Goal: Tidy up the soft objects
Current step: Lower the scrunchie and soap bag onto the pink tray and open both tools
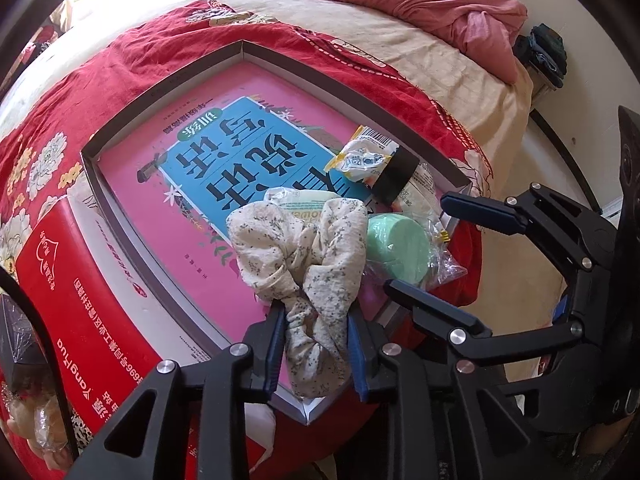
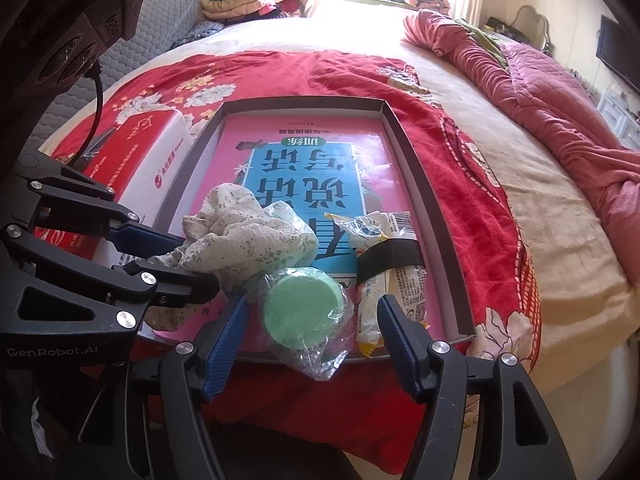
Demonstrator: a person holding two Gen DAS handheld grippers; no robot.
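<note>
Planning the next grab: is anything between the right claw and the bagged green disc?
Nothing visible. The green disc already lies between the fingers of the open right claw; the floral cloth and snack packet flank it.

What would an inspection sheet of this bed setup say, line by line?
Surface: red floral bedspread over a beige bed; a shallow grey tray lies on it with a pink book inside.
Job's things: floral cloth, green round piece in clear wrap and taped snack packet, all at the tray's near end.
Clutter: red-and-white box beside the tray.
Grippers: left gripper has the cloth between its jaws, slightly parted; right gripper open, straddling the green piece without touching.
Cables: black cable by the left gripper's camera.
Surroundings: pink quilt, folded clothes, window.
</note>
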